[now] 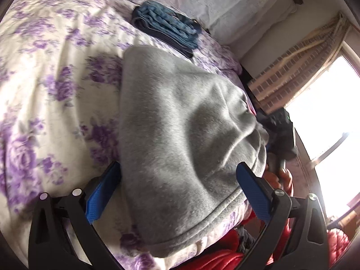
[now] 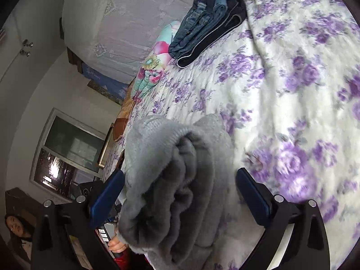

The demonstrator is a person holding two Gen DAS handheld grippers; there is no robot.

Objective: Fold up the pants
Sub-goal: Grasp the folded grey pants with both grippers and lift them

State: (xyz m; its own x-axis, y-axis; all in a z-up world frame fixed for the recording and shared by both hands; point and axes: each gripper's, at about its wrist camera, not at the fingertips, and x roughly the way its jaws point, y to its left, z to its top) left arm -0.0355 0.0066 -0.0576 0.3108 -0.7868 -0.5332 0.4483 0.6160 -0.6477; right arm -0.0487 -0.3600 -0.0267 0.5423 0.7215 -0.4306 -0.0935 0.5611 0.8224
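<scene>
The grey fleece pants (image 1: pixel 180 121) lie folded in a thick bundle on the purple-flowered bedspread (image 1: pixel 45 85). My left gripper (image 1: pixel 177 180) is open, its blue pads (image 1: pixel 101 198) wide apart on either side of the bundle's near hem. In the right wrist view the same grey pants (image 2: pixel 171 193) show their rolled, layered end. My right gripper (image 2: pixel 180 173) is open too, with the layered end lying between its spread fingers. A hand (image 1: pixel 285 177) holds the dark right gripper body at the pants' far end.
A folded stack of blue jeans and dark pants (image 1: pixel 166 31) (image 2: pixel 207 22) rests further up the bed. A colourful quilt (image 2: pixel 153 67) lies by the white headboard cover. A bright window (image 1: pixel 326 117) and a curtain are at the bedside. A person (image 2: pixel 15 225) stands low left.
</scene>
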